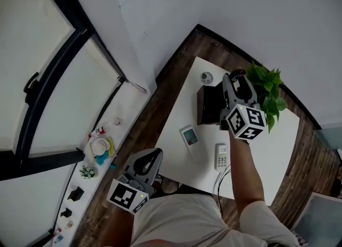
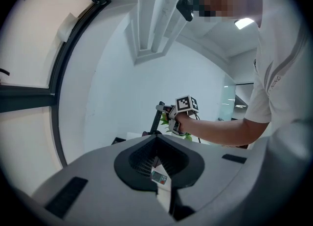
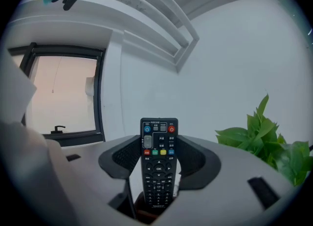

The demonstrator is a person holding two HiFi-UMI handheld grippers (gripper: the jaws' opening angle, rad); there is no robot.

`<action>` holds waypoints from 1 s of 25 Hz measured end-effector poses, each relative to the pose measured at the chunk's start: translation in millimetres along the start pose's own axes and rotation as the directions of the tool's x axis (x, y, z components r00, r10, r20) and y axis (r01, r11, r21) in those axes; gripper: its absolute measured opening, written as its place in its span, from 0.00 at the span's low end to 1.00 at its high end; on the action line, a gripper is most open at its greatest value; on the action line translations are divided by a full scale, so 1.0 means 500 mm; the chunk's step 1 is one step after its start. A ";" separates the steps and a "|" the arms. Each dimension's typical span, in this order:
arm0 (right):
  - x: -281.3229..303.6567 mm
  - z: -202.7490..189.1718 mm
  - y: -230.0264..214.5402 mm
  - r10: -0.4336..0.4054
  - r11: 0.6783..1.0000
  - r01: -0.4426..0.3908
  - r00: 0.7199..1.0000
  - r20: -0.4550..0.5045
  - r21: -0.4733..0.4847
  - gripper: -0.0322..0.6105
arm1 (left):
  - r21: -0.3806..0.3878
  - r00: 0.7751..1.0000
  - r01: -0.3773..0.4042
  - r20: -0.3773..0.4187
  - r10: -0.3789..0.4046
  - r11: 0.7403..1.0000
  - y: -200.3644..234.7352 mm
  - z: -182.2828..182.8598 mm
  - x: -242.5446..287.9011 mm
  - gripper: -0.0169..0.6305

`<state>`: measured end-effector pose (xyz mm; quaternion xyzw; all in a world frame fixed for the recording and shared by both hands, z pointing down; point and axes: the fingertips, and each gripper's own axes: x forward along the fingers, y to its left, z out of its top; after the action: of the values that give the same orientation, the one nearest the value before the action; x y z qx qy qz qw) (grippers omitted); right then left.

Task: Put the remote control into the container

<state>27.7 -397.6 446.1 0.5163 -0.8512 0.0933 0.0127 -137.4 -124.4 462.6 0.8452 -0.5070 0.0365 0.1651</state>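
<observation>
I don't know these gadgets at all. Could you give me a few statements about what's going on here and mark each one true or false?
1. The right gripper holds a black remote upright. True.
2. The black remote already lies in the black container. False: it is between that gripper's fingers, not in the container.
3. Two white remotes lie on the table. True.
4. The left gripper carries a remote too. False: nothing is between its fingers.
5. A leafy green plant is close to the right gripper. True.
</observation>
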 end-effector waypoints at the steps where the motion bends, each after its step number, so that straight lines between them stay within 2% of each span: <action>1: 0.006 -0.012 -0.001 -0.005 1.000 0.005 1.000 -0.010 -0.001 0.42 | -0.003 1.000 -0.004 -0.002 0.004 1.000 0.004 -0.002 -0.001 0.04; 11: 0.025 -0.129 0.013 -0.042 0.998 0.036 0.990 -0.133 -0.050 0.42 | -0.004 1.000 -0.004 0.004 0.004 1.000 0.028 0.004 0.001 0.04; 17: 0.030 -0.184 0.005 -0.068 0.995 0.049 0.968 -0.242 -0.083 0.41 | -0.002 1.000 0.002 -0.003 -0.002 1.000 0.026 0.002 0.001 0.04; 25: 0.020 -0.187 0.006 -0.086 0.991 0.053 0.958 -0.274 -0.127 0.42 | 0.004 1.000 0.004 -0.005 -0.004 1.000 0.024 -0.002 -0.015 0.04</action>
<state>13.4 -388.8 538.5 0.5259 -0.8263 0.1140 0.1663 -151.5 -123.1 464.8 0.8465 -0.5048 0.0392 0.1647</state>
